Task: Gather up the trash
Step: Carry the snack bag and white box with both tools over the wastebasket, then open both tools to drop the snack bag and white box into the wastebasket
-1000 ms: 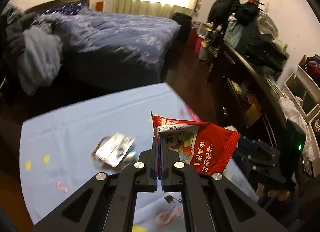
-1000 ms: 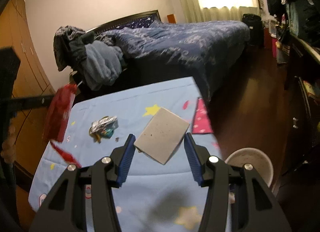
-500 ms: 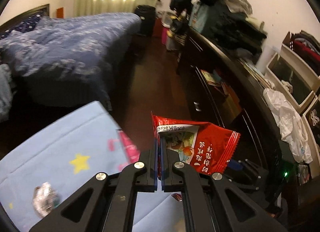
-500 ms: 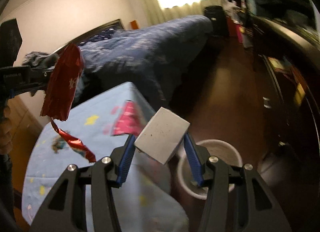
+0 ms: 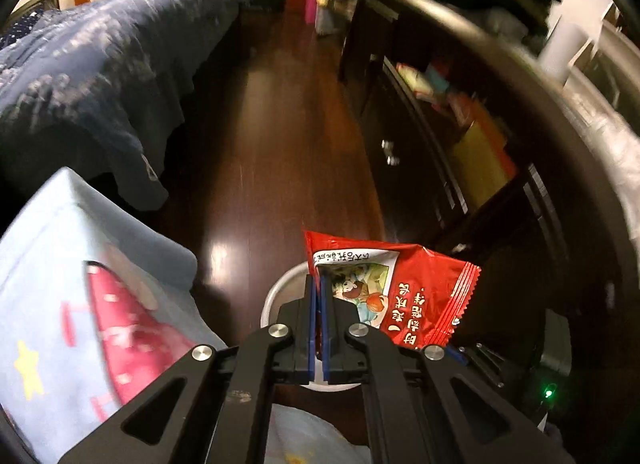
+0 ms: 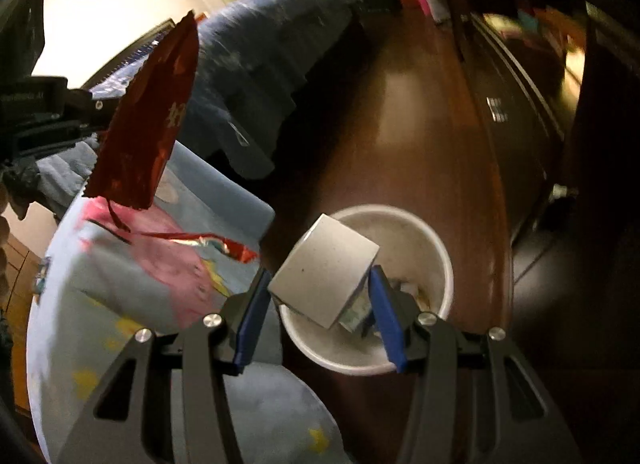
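Trash in both grippers, held over the dark wood floor (image 5: 288, 112). My left gripper (image 5: 319, 304) has its fingers clenched on a red snack wrapper (image 5: 416, 296), pinching its left edge so the printed packet fans out to the right, above the rim of a white bin (image 5: 276, 292) on the floor. From the right wrist view, that same wrapper hangs at upper left with a torn red strip (image 6: 208, 240) trailing under it across the blue cartoon-print cloth covering the surface (image 6: 120, 284). My right gripper (image 6: 320, 296) grasps a grey box (image 6: 324, 268) between its blue-padded fingers, tilted on one corner, directly over the open bin, where some scraps (image 6: 404, 288) already lie. A bed with a dark blue quilt (image 5: 100, 72) stands beyond the surface, and a dark cabinet (image 5: 460, 152) lines the floor's right side.
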`<state>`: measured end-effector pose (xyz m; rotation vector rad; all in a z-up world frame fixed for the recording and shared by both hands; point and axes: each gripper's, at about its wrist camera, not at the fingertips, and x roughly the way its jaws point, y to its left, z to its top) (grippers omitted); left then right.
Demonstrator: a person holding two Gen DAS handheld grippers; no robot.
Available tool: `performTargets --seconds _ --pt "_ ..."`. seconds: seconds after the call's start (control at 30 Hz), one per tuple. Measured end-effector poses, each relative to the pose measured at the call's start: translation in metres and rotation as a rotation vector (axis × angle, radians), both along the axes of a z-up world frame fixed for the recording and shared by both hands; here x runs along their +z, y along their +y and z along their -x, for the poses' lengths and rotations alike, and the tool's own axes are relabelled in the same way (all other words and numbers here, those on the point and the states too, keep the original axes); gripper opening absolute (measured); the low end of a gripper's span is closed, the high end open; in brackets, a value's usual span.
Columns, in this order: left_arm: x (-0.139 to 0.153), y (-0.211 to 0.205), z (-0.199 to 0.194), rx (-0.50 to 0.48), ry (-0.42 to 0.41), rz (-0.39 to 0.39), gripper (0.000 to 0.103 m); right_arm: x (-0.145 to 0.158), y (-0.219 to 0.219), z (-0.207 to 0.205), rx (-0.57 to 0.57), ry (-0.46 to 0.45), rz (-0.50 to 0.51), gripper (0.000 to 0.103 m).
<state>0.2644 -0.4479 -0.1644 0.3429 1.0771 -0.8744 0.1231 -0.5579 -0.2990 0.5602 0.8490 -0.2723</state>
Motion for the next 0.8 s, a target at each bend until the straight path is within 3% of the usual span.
performTargets --seconds 0.2,0.57,0.77,0.8 --pt "-0.035 -0.025 0.003 -0.014 0.017 -0.1 0.002 -0.041 -0.01 -0.002 -0.019 0.046 -0.05 0.051" --pt "-0.051 -0.04 -0.001 -0.018 -0.005 -0.155 0.004 -0.076 -0.02 -0.015 -0.019 0.087 -0.089 0.051" --pt "-0.052 -0.043 -0.003 -0.012 -0.01 -0.157 0.016 -0.082 -0.014 -0.018 0.012 0.096 -0.059 0.053" --pt "-0.051 -0.044 -0.003 -0.008 -0.015 -0.156 0.019 -0.082 -0.013 -0.019 0.019 0.096 -0.061 0.059"
